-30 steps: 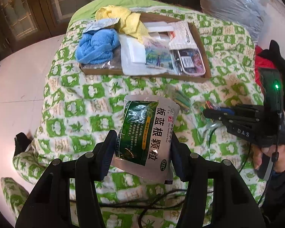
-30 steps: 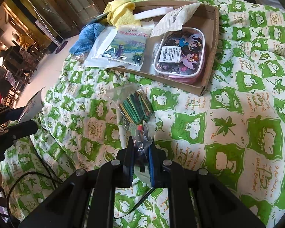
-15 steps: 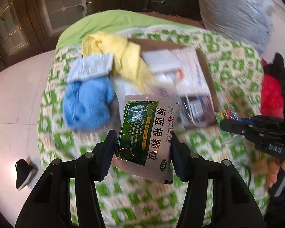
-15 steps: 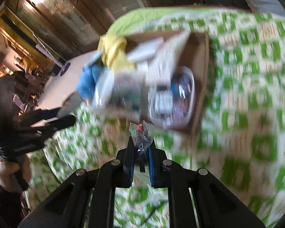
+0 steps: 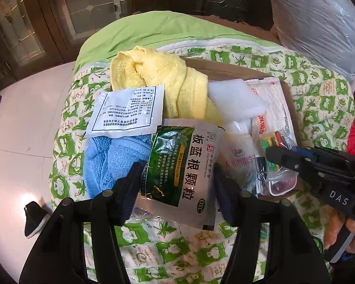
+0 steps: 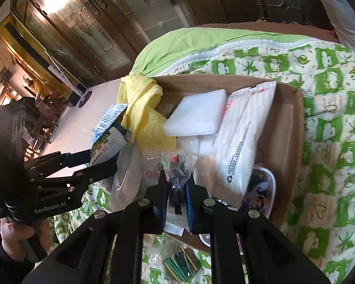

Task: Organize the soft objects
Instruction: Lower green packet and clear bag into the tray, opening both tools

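My left gripper (image 5: 177, 182) hangs over the near left part of the cardboard box (image 5: 224, 68). A green and silver medicine sachet (image 5: 182, 163) stands upright between its pads. The jaws are opening, and the sachet still touches both pads. Under it lie a blue towel (image 5: 106, 163), a white sachet (image 5: 127, 108) and a yellow towel (image 5: 153, 75). My right gripper (image 6: 176, 184) is shut on a small clear bag of coloured pieces (image 6: 177, 165), over the box's near edge. That bag (image 5: 274, 139) and the right gripper (image 5: 281, 156) also show in the left wrist view.
The box (image 6: 293, 118) also holds a white foam block (image 6: 196, 116), a white plastic pack (image 6: 239, 142) and a cartoon pencil case (image 6: 260, 194). A bag of green sticks (image 6: 182, 265) lies on the green quilt (image 6: 331, 130). A black shoe (image 5: 34, 217) is on the floor.
Both grippers moved from over the quilt to over the box, each with its item. The left fingers now look blurred and a little wider apart.
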A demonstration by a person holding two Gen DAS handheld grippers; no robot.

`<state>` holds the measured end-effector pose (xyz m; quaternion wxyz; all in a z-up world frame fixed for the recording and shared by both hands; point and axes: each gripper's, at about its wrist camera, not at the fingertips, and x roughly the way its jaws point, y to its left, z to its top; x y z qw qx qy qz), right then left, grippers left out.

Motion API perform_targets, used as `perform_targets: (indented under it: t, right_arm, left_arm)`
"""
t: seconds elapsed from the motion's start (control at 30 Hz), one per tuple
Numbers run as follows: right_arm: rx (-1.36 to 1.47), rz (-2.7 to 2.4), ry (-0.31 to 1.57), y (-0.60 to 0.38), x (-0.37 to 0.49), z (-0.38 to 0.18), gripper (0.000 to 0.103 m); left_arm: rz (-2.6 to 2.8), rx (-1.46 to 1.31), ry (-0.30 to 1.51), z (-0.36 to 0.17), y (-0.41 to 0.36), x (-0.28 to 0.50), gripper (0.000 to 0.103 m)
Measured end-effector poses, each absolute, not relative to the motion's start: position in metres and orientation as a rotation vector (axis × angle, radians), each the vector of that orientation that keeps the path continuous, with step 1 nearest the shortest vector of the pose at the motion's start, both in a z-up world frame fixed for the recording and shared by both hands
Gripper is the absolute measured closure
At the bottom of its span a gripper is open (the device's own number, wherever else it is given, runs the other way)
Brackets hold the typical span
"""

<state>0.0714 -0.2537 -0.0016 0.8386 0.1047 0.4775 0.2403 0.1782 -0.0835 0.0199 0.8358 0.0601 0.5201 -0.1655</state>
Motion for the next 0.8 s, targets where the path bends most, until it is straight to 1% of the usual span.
perform_targets:
  t: [0.07,0.1,0.13,0.17,0.33,0.6,0.7,0.8]
  right_arm:
    - [0.205,0.487,1.004,-0.255,0.073,-0.001,0.089]
    - [0.203,0.477,0.998,-0.258,0.074,0.0,0.073]
    - [0.207,0.469,0.988,-0.26,0.073,0.001,0.049]
    - [0.218,0.467,0.976,-0.264,0.07,0.004,0.041]
    - [0.218,0.447,0.904,-0.273,0.061,0.014,0.04]
    - [0.259,0.42,0.89,-0.29,0.036,0.008,0.04]
    - [0.292,0.407,0.88,-0.299,0.02,0.007,0.035]
    - [0.312,0.395,0.882,-0.303,0.005,0.003,0.033]
  left_arm:
    - [-0.346,0.132,1.104,0.018,-0.087,0.178,0.036]
    - [-0.335,0.141,1.108,0.017,-0.088,0.178,0.034]
    - [-0.328,0.147,1.109,0.016,-0.09,0.178,0.032]
    - [-0.325,0.148,1.106,0.015,-0.091,0.177,0.032]
    - [-0.319,0.15,1.075,0.018,-0.091,0.167,0.032]
    - [-0.301,0.211,0.985,0.027,-0.089,0.122,0.032]
    - [-0.298,0.236,0.953,0.033,-0.088,0.109,0.032]
    - [-0.294,0.243,0.929,0.039,-0.086,0.098,0.032]
